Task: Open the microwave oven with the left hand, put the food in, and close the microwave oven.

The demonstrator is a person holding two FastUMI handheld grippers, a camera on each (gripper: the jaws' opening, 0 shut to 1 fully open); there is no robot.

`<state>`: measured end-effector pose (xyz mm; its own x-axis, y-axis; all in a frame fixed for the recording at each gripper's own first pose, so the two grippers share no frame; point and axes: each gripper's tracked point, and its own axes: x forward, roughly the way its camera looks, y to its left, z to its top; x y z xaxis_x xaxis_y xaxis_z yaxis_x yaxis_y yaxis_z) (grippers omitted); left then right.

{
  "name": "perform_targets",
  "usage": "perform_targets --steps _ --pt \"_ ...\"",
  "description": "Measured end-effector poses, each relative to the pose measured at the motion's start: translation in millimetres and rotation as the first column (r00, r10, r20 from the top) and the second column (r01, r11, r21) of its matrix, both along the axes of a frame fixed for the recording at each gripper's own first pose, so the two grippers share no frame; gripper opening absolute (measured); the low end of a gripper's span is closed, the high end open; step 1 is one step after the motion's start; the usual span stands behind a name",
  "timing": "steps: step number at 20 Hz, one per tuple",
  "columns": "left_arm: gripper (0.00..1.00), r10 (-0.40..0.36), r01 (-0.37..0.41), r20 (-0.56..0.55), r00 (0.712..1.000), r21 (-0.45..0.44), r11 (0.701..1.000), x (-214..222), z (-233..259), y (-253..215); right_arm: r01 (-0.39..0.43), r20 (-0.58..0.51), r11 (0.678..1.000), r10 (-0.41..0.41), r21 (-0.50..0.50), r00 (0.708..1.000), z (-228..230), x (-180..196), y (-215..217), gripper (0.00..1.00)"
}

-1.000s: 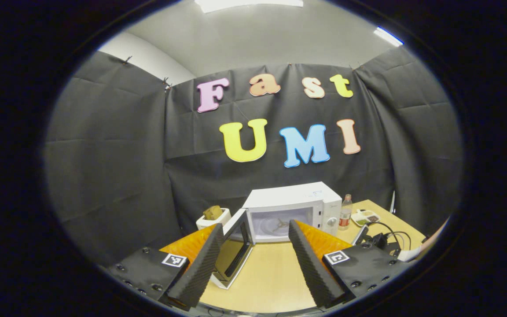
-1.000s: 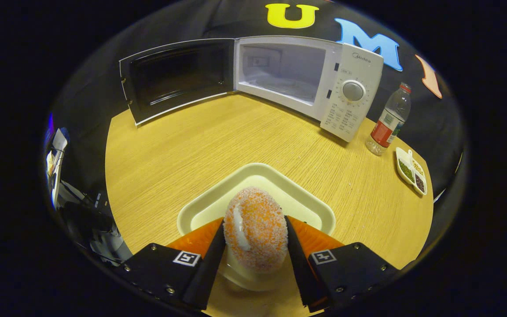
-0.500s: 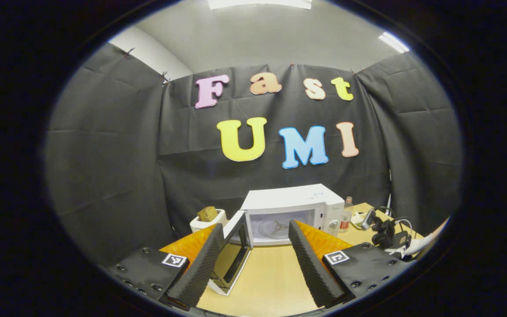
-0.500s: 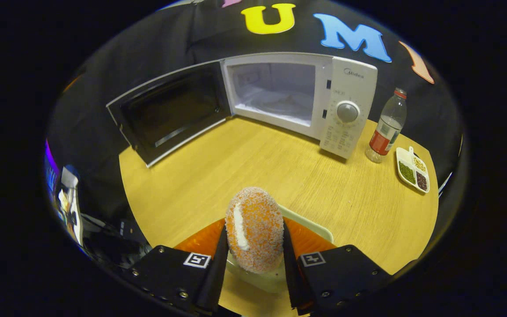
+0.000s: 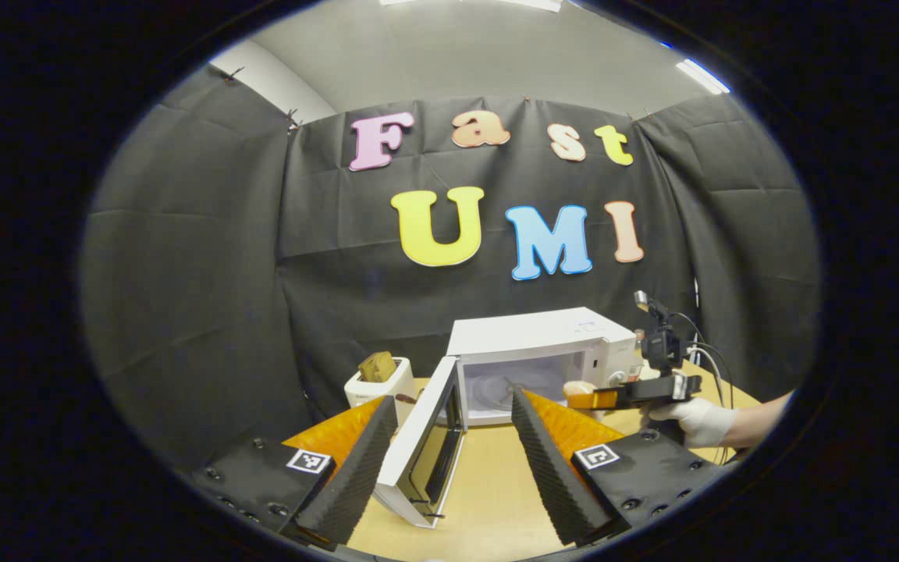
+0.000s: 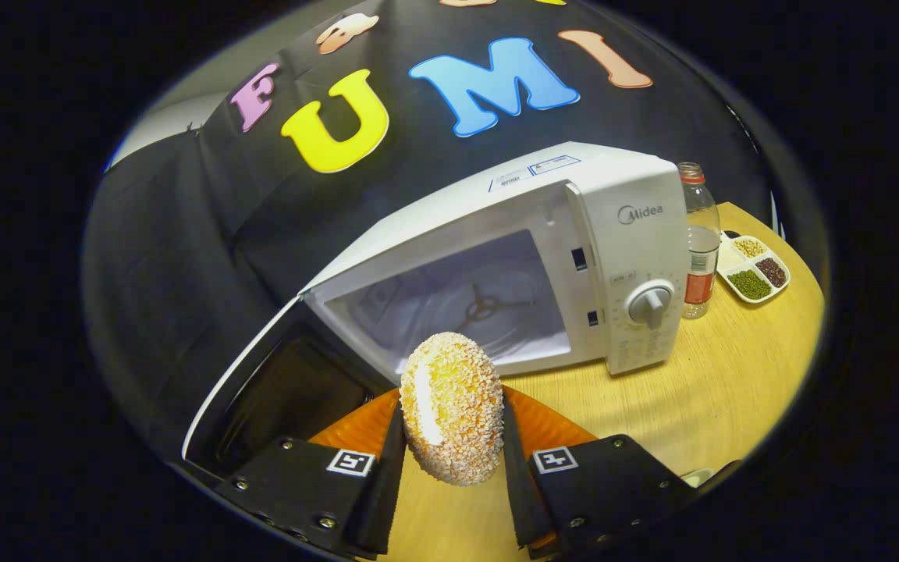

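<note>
We see the right tool [image 6: 449, 460] clamped on the crumb-coated bread roll [image 6: 451, 406], both fingers pressing its sides, holding it in the air just in front of the open microwave oven [image 6: 621, 234]. The oven's door [image 6: 262, 398] hangs swung out to the left, and the cavity with its turntable hub [image 6: 481, 304] is bare. A bottle [image 6: 698, 242] stands just beside the oven's control panel, a divided snack tray [image 6: 754, 265] near it on the wooden worktop [image 6: 730, 375].

In the left gripper view, our left tool [image 5: 449, 460] is spread wide with nothing between its fingers, set back from the door [image 5: 418, 445]. A gloved hand [image 5: 691, 420] holds the right tool [image 5: 621, 394] with the roll [image 5: 578, 388] before the oven [image 5: 535, 343]. A white toaster [image 5: 378, 382] stands left of it
</note>
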<state>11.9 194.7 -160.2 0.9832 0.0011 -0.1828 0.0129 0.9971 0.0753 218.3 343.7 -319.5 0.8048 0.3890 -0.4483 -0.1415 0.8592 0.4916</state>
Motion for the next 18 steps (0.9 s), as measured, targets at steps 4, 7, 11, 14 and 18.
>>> perform_targets --steps 4,7,11,14,18 --pt "0.98 -0.024 0.024 -0.026 0.999 0.022 0.999 18.5 -19.3 6.9 0.185 0.023 0.982 -0.186 0.048 0.982 -12.7 57.7 29.7 0.59" --pt "0.99 -0.05 0.05 -0.029 0.998 0.013 0.999 27.1 -31.0 5.9 0.301 0.097 0.953 -0.299 -0.011 0.949 -30.7 90.5 41.1 0.59" --pt "0.98 -0.067 0.067 -0.017 0.998 0.019 0.998 34.2 -52.3 8.5 0.386 0.158 0.918 -0.369 -0.095 0.916 -58.4 123.8 48.7 0.59" --pt "0.98 -0.072 0.072 -0.026 0.997 0.029 0.997 38.1 -73.6 7.7 0.433 0.18 0.895 -0.41 -0.11 0.894 -79.6 146.6 40.1 0.59" --pt "1.0 -0.076 0.077 -0.041 0.996 0.027 0.997 39.5 -83.2 2.0 0.378 0.213 0.908 -0.339 -0.182 0.916 -92.2 153.0 45.6 0.84"
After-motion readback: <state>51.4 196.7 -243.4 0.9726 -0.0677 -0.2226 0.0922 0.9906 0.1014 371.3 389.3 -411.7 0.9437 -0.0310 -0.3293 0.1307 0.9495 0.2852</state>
